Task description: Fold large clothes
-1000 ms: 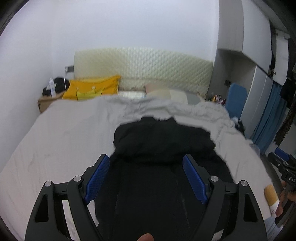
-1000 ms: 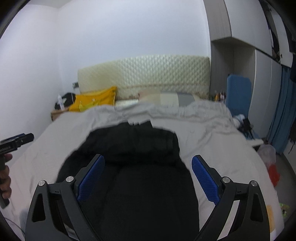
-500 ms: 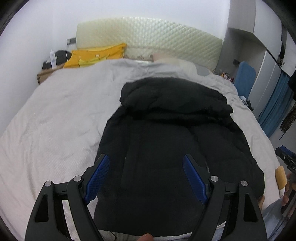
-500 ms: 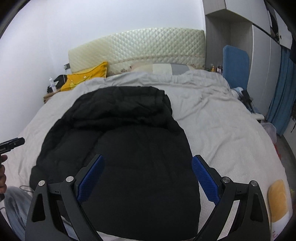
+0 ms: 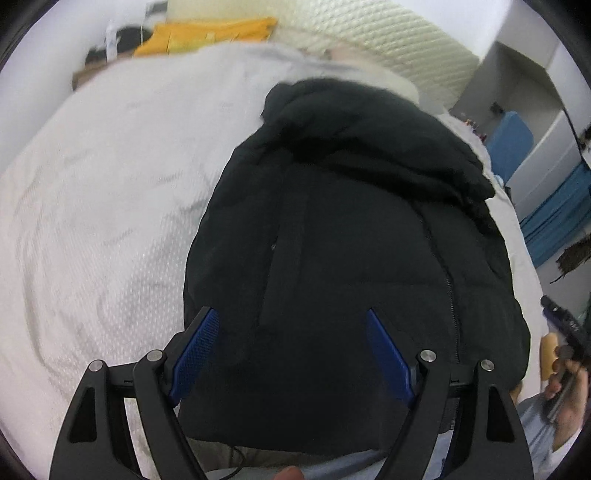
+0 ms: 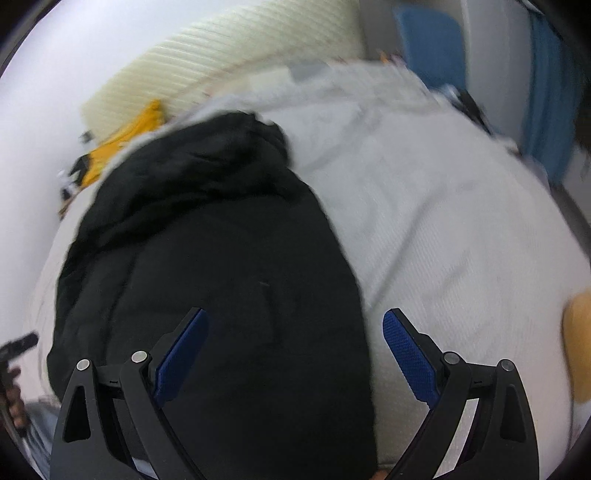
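A large black hooded jacket point(image 5: 347, 229) lies spread on the bed, its hood toward the headboard and its zipper running down the right half. My left gripper point(image 5: 291, 321) hangs open above the jacket's lower left part, nothing between its blue pads. The same jacket point(image 6: 207, 258) fills the left of the right wrist view. My right gripper point(image 6: 293, 323) is open over the jacket's lower right edge, one finger above the fabric and the other above the sheet. Both views are blurred.
The jacket rests on a light grey bedsheet point(image 5: 96, 192) with a padded cream headboard point(image 5: 388, 40) behind. A yellow cushion point(image 5: 207, 33) sits at the bed's far left corner. A blue chair point(image 5: 511, 144) and wardrobe stand on the right. A hand point(image 5: 565, 384) holds the other gripper.
Both grippers have come down and tipped toward the bed, so the jacket now fills much more of each view. Both stayed open.
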### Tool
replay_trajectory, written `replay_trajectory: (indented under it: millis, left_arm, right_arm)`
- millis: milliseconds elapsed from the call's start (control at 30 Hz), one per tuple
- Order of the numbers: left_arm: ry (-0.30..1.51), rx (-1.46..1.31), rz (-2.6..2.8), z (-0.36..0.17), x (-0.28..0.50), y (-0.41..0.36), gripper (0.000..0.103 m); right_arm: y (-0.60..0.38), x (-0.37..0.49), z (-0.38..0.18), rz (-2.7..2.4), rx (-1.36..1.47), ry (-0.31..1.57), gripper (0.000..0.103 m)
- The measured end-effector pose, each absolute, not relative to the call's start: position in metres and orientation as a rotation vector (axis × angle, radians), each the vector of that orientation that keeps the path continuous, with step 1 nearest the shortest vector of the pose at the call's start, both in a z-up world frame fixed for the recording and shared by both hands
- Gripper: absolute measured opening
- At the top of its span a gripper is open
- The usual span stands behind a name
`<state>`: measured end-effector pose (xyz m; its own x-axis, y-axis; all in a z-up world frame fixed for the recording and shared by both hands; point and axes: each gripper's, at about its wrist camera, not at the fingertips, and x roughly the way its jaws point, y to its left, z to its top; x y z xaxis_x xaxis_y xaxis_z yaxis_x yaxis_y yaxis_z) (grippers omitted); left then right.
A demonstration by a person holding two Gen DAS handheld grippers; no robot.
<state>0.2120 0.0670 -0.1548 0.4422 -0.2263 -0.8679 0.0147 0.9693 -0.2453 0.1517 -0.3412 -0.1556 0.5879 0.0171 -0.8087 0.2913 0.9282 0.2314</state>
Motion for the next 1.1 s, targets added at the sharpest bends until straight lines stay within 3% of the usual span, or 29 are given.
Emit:
replay_trajectory:
  millis: [400,633,1100]
  left_arm:
    - [1.403,-0.473,-0.109,-0.222,0.254,0.102,0.082]
    - [1.417,-0.649,-0.072,-0.241,0.255,0.125,0.082]
    - [1.331,-0.641,0.162,-0.238,0.239,0.166,0.082]
  right_arm:
    - [-0.393,0.151,-0.209,-0.258,0.697,1.088,0.095]
    - [-0.404,0.143,-0.245,-0.220,0.951,1.156,0.097]
    - [-0.363,0.140,-0.206,0.291,1.069,0.966,0.097]
